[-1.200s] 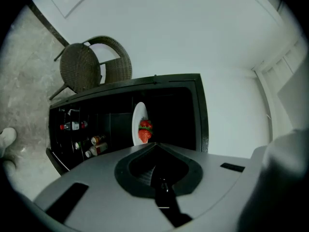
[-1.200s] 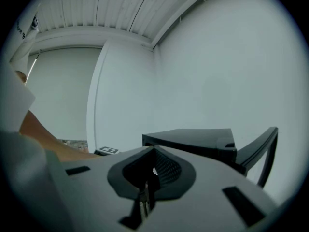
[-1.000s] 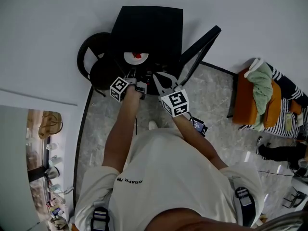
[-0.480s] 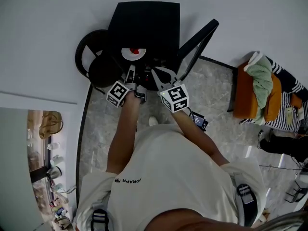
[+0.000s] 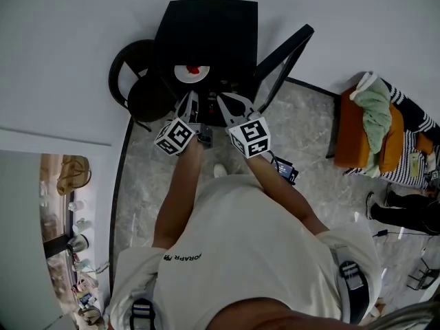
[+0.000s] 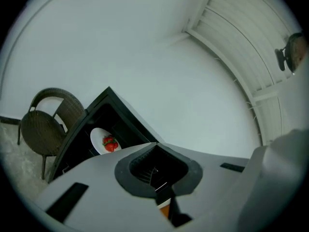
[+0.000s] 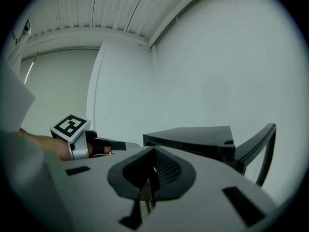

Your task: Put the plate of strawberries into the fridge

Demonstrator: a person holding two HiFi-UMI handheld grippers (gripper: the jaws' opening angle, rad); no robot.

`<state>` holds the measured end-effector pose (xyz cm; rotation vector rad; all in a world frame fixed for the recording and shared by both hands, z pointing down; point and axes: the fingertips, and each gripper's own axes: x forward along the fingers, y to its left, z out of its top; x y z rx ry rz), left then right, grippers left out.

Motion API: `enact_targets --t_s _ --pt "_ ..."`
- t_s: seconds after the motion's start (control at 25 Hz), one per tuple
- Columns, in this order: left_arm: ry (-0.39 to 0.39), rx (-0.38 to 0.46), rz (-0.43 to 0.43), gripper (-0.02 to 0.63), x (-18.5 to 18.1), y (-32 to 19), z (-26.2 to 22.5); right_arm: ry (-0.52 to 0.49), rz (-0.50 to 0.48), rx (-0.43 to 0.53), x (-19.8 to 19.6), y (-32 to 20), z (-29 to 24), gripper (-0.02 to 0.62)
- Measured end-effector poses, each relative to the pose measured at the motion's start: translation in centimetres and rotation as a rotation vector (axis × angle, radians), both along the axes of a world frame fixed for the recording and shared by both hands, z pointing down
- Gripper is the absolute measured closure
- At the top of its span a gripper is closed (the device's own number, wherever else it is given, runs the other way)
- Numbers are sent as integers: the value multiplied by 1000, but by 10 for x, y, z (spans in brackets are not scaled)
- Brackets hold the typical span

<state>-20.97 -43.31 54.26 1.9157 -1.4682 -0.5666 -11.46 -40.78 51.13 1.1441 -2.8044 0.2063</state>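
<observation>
A white plate of strawberries [image 5: 191,73] sits inside the black fridge [image 5: 206,26], whose door [image 5: 283,55] stands open to the right. My left gripper [image 5: 187,102] hangs just in front of the opening, below the plate, with its jaws together and nothing in them. Beside it my right gripper [image 5: 223,102] is also shut and empty. In the left gripper view the plate [image 6: 105,141] shows on a shelf in the fridge [image 6: 113,115], beyond the left gripper [image 6: 155,145]. The right gripper [image 7: 153,151] points at the fridge's top [image 7: 193,135] and door [image 7: 255,146].
A dark wicker chair [image 5: 137,81] stands against the fridge's left side, also seen as the chair [image 6: 44,124] in the left gripper view. An orange seat with clothes [image 5: 368,133] is at the right. The floor is grey stone; white walls close in behind the fridge.
Both grippers have drawn back a little from the fridge opening toward the person. The plate stays inside the fridge.
</observation>
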Motion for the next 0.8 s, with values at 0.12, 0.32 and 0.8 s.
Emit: enact_targets --t_s 0.12,0.32,0.8 --pt "-64 29 -9 604 3 4 -8 -2 -3 -1 1 1 1 584" --pt "-169 53 -5 604 10 13 -17 -8 -1 -2 2 1 -1 584" --pt "-445 121 -20 604 21 29 -40 -23 -1 3 0 4 -4 584"
